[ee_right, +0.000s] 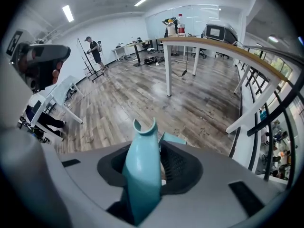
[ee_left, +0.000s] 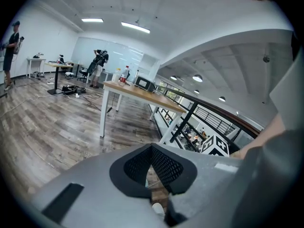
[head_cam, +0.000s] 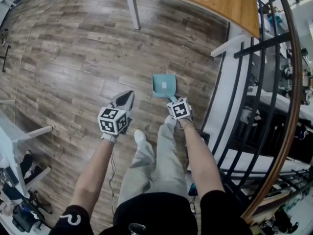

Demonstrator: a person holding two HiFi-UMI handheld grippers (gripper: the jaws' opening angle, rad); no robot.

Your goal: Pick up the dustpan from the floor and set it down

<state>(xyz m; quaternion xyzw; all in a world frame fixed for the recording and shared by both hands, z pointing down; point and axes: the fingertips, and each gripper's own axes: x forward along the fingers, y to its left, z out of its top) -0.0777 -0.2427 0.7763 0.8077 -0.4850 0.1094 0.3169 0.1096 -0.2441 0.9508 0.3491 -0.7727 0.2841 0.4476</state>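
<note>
The right tool (head_cam: 172, 102) pinched the handle (ee_right: 142, 175) of the dustpan (head_cam: 165, 85), which lay flat on the floor (head_cam: 73, 58), seemingly ready for lifting, while the left tool (head_cam: 128, 96) hung pressed together, empty.

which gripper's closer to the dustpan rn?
Right. The right gripper has the dustpan handle between its jaws; the left gripper hangs apart from it, off to the dustpan's left in the head view.

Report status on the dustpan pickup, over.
Left tool shut, empty. Right tool closed on dustpan handle; it sits on the floor. Railing close at right, nothing blocking.
</note>
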